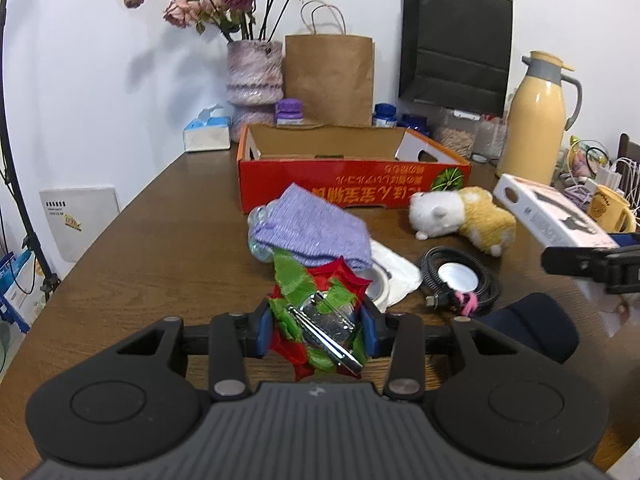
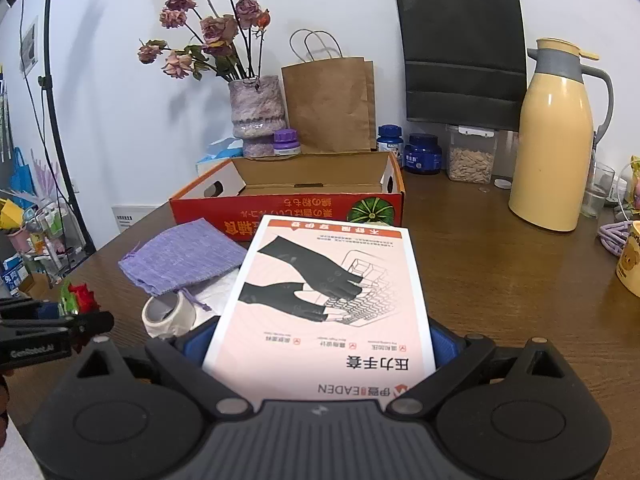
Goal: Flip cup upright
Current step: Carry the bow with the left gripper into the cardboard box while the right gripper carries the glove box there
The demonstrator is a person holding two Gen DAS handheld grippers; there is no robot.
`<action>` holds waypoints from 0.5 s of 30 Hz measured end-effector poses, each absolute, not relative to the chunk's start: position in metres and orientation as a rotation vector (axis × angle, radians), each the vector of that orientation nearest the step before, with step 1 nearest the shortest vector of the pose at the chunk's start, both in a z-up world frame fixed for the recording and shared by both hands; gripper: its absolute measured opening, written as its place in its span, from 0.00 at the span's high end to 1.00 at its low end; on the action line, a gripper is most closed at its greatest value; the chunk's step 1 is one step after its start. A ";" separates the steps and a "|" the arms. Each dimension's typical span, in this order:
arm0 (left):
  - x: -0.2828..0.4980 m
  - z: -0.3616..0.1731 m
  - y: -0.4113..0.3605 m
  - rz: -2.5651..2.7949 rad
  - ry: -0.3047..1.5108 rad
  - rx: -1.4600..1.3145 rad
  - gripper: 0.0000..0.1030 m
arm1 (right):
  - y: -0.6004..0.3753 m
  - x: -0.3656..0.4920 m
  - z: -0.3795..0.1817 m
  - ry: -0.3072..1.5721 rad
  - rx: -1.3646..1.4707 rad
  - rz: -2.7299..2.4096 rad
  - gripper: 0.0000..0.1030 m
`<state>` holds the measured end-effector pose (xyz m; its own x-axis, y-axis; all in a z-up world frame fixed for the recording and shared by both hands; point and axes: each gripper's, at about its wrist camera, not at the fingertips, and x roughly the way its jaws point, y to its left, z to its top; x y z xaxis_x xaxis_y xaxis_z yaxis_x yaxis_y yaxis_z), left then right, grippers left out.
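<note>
The left tool (image 1: 318, 330) pinches a red and green ribbon flower (image 1: 320, 312) with a shiny metal clip, its blue pads pressed on both sides. The right tool (image 2: 320, 344) squeezes a flat pink and white box (image 2: 332, 300) — the box lies between its blue pads, above the brown desk (image 2: 500, 272). The yellow cup (image 1: 610, 208) stands at the far right edge of the desk, mouth up, well apart from both tools. A purple pouch (image 1: 314, 226) lies near the red carton (image 1: 352, 176).
</note>
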<state>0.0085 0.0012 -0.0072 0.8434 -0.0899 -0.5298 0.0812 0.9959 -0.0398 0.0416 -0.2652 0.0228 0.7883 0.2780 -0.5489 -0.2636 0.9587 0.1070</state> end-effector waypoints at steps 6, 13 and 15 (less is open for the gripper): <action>0.008 0.007 -0.002 -0.117 0.532 -0.019 0.59 | -0.259 0.041 0.028 0.586 0.018 0.299 0.04; 0.019 0.022 -0.002 -0.142 0.508 -0.041 0.60 | -0.252 0.045 0.036 0.570 0.015 0.304 0.04; 0.023 0.026 -0.003 -0.144 0.503 -0.043 0.60 | -0.250 0.047 0.038 0.565 0.014 0.305 0.04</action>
